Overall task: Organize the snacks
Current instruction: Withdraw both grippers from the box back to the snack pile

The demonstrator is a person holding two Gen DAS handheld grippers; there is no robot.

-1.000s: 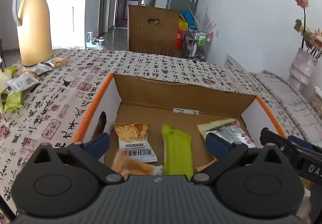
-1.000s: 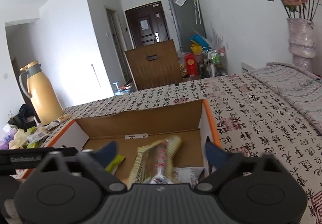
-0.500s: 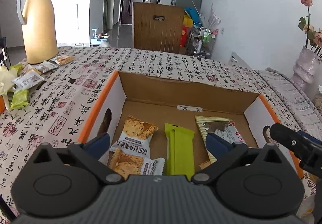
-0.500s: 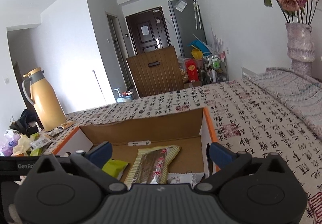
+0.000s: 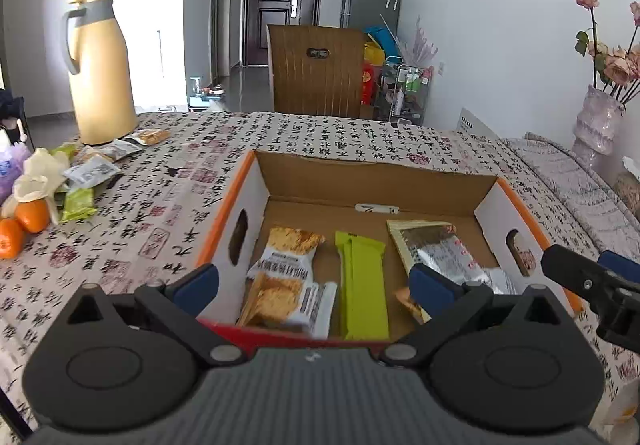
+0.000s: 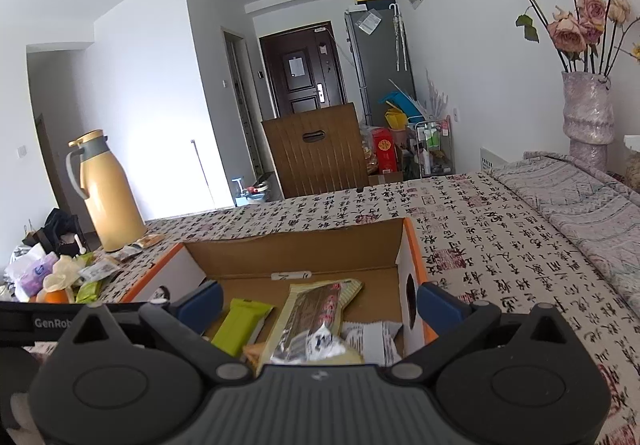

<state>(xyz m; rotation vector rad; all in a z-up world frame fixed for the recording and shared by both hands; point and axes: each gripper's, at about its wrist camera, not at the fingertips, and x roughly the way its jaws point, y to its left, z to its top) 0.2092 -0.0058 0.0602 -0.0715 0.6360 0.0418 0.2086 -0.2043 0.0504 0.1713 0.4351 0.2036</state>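
Observation:
An orange-rimmed cardboard box (image 5: 376, 181) stands on the printed tablecloth. Inside it lie two cracker packets (image 5: 288, 277), a green bar (image 5: 362, 281) and a striped silvery packet (image 5: 440, 249). My left gripper (image 5: 312, 285) is open at the box's near edge, holding nothing. The right gripper's tip (image 5: 592, 285) shows just off the box's right side. In the right wrist view my right gripper (image 6: 318, 303) is open and empty over the near end of the box (image 6: 296, 249), above the green bar (image 6: 240, 325), the striped packet (image 6: 316, 313) and a white packet (image 6: 372, 337).
A yellow thermos jug (image 5: 100, 73) stands at the far left, with several loose snack packets (image 5: 92, 173) and oranges (image 5: 28, 217) in front of it. A vase of dried roses (image 5: 596, 121) is at the far right. A wooden chair (image 5: 320, 69) stands beyond the table.
Both grippers have drawn back and risen from the box, so more of its inside and the table shows. The snacks in the box have stayed put.

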